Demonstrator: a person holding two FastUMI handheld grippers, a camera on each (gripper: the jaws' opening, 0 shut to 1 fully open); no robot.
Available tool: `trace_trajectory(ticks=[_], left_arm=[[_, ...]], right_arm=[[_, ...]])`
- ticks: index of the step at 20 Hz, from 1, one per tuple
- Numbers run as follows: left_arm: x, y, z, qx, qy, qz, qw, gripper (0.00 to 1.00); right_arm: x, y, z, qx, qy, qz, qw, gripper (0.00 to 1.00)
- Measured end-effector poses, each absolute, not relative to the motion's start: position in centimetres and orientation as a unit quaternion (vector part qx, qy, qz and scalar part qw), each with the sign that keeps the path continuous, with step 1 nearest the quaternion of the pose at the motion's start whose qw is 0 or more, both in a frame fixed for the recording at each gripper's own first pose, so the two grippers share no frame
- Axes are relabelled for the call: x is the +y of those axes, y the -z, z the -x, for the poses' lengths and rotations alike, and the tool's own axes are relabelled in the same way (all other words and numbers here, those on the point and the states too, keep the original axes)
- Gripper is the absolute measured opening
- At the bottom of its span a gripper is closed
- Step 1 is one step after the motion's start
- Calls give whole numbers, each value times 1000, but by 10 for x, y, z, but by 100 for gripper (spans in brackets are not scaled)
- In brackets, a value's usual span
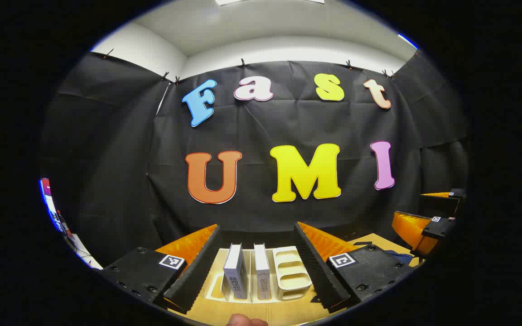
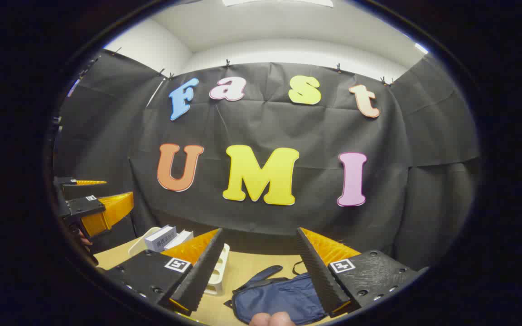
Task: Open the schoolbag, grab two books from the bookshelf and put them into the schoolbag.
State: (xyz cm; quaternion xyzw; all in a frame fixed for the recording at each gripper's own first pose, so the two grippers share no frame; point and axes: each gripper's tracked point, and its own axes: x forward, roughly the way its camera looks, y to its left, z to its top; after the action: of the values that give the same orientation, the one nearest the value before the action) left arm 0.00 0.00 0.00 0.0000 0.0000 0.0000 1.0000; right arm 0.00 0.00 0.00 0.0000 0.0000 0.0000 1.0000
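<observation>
schoolbag (image 2: 279, 296) — near end cut off

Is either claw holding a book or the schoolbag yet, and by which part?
Nothing is held. The left claw is open before the books; the right claw is open above the schoolbag.

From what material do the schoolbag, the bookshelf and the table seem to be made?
The schoolbag looks like soft woven fabric, matte: it lies slumped and creased. The bookshelf seems moulded plastic, smooth with a slight sheen, its edges and slots rounded. The table looks like light wood or a wood-look laminate; faint grain shows, but which one is unclear.
</observation>
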Motion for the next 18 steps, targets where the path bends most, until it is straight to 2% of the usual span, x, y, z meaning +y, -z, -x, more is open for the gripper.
trace_trajectory(ticks=[1,18], left_arm=[[0,0,0,0,0,1,1000,99],[3,5,-1,5,4,6,1000,99]], right_arm=[[-1,0,0,1,0,0,1000,97],[-6,6,6,14,7,7,1000,95]])
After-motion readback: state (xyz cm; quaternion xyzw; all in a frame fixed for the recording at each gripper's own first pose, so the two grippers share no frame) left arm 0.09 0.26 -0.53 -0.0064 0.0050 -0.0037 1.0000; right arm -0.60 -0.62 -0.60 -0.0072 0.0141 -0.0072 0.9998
